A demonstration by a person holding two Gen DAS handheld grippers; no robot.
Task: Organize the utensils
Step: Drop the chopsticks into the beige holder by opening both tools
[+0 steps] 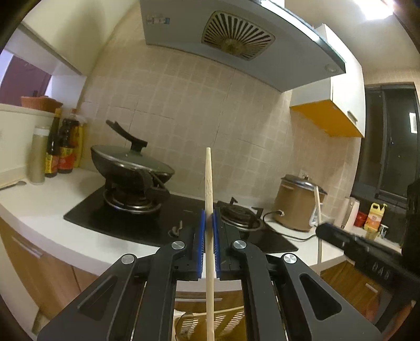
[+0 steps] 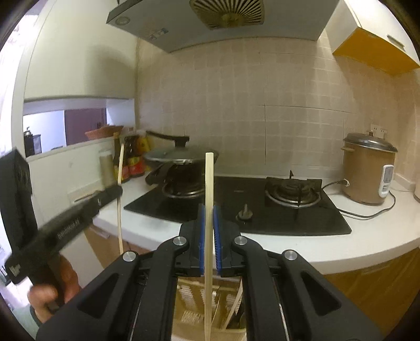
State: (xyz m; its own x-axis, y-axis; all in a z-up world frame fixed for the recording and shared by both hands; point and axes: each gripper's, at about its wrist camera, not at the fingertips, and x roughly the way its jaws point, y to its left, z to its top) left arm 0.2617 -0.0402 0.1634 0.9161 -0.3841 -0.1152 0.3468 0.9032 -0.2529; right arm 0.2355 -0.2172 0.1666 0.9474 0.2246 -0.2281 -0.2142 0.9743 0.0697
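two hand-held grippers, left (image 1: 209,217) and right (image 2: 209,212), each clamped on upright chopstick (image 1: 208,178) (image 2: 209,178).

Warm, dim indoor light. Blown-out ceiling light (image 1: 375,9) glares at top right of left wrist view. Range hood (image 1: 236,39) throws soft shadow on tiled wall (image 2: 262,105). Window (image 1: 388,141) dark. Strong fisheye bending, black vignette at corners. Other gripper motion-blurred in each view: right gripper (image 1: 323,230), left gripper (image 2: 118,190).

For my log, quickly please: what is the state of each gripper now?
Left gripper: closed, holding a chopstick.
Right gripper: closed, holding another chopstick.
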